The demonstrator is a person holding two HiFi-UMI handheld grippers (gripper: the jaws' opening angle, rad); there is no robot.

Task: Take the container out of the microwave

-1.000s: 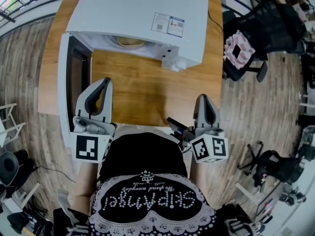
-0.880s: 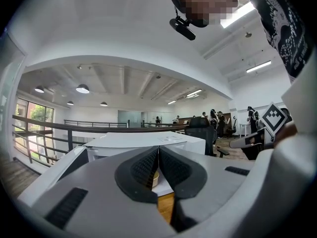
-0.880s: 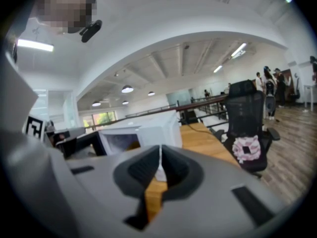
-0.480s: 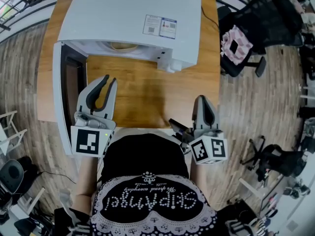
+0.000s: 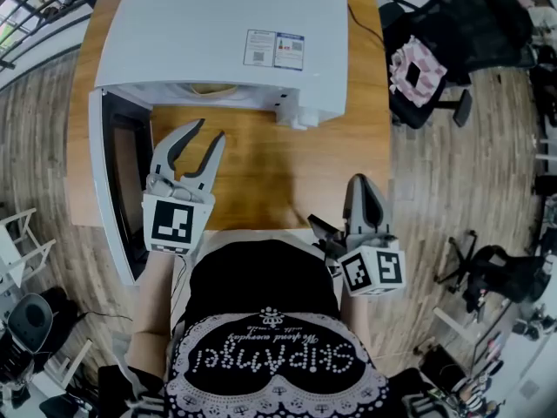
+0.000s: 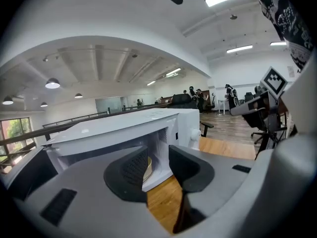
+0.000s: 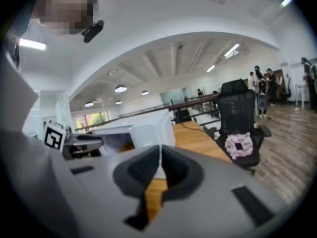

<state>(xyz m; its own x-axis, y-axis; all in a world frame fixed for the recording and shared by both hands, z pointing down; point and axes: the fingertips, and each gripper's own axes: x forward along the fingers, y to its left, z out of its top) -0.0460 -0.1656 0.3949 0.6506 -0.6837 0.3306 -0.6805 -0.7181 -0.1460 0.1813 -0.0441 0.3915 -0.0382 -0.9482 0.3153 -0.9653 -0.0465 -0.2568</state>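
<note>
Door swung wide on the microwave, and there's the container inside the cavity: only a pale tan, rounded rim shows. The left gripper sits just before the microwave's opening, its jaws just spreading wide with nothing between them. The right gripper hangs farther back from the microwave, tips pressed together and empty.

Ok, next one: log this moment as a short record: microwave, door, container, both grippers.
microwave: white, on the table
door: open wide
container: tan, inside the microwave, untouched
left gripper: open, jaws have just been opening, nothing between them, aimed at the microwave's opening
right gripper: shut, empty, at the table's near edge
task: container not yet out
</note>
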